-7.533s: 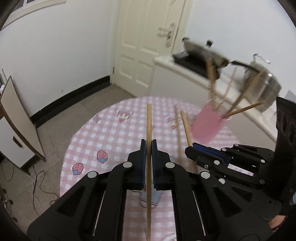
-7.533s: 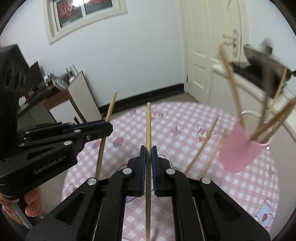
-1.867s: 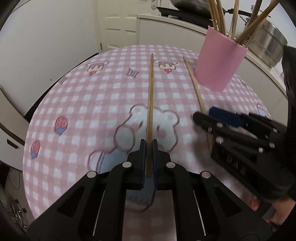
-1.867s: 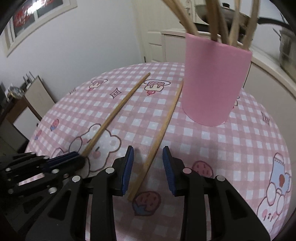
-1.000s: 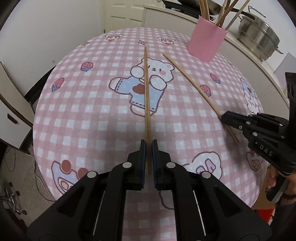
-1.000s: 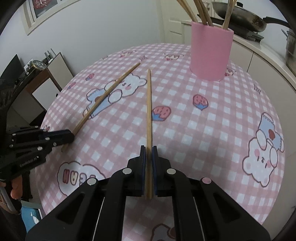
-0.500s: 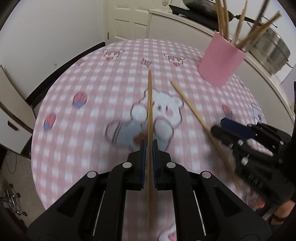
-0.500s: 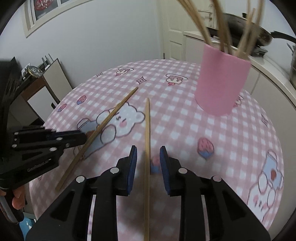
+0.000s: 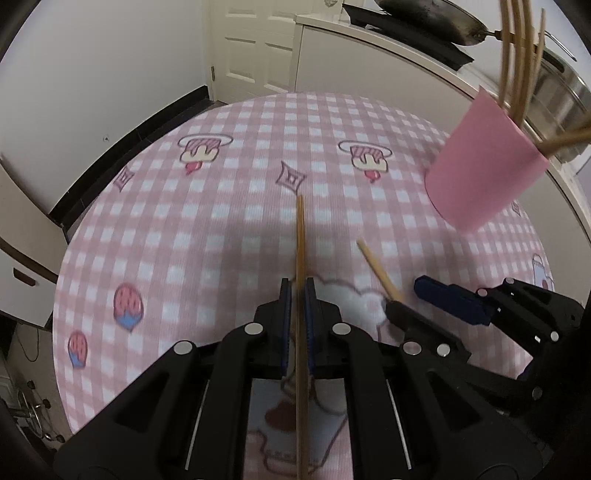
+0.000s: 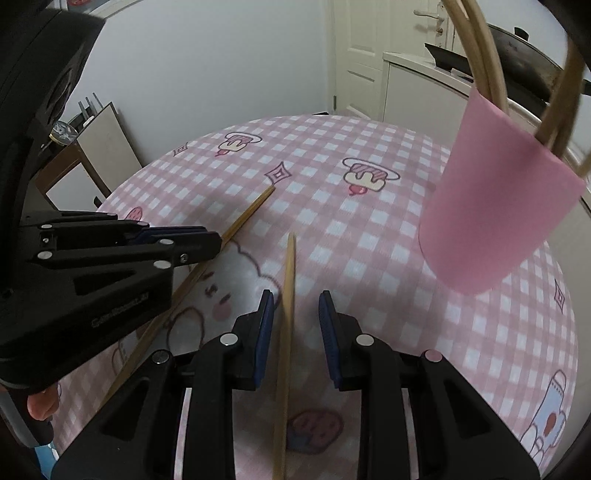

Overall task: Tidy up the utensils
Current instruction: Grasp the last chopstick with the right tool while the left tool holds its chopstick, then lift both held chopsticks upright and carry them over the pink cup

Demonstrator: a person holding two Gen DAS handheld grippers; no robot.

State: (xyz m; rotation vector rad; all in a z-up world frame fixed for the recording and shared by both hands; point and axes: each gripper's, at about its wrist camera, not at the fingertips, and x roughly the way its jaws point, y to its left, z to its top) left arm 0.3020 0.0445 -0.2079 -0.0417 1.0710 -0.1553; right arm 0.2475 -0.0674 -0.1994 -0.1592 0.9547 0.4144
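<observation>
My left gripper (image 9: 297, 291) is shut on a wooden chopstick (image 9: 300, 236) that points ahead, low over the pink checked tablecloth (image 9: 207, 221). It also shows in the right wrist view (image 10: 192, 243), with its chopstick (image 10: 251, 212). My right gripper (image 10: 295, 302) is open; a second chopstick (image 10: 287, 288) lies on the cloth between its fingers. It also shows in the left wrist view (image 9: 424, 299), with that chopstick (image 9: 376, 269). A pink cup (image 10: 495, 206) holding several chopsticks stands at the right; it also shows in the left wrist view (image 9: 480, 162).
The round table's far edge (image 9: 332, 96) faces a white door (image 9: 258, 44) and a white counter (image 9: 369, 51) with a pan (image 9: 424, 22) and a steel pot (image 9: 565, 88). A low cabinet (image 10: 88, 158) stands to the left.
Both grippers moved lower and forward toward the cup. My right gripper opened wider and its chopstick now rests on the cloth. My left gripper still grips its chopstick.
</observation>
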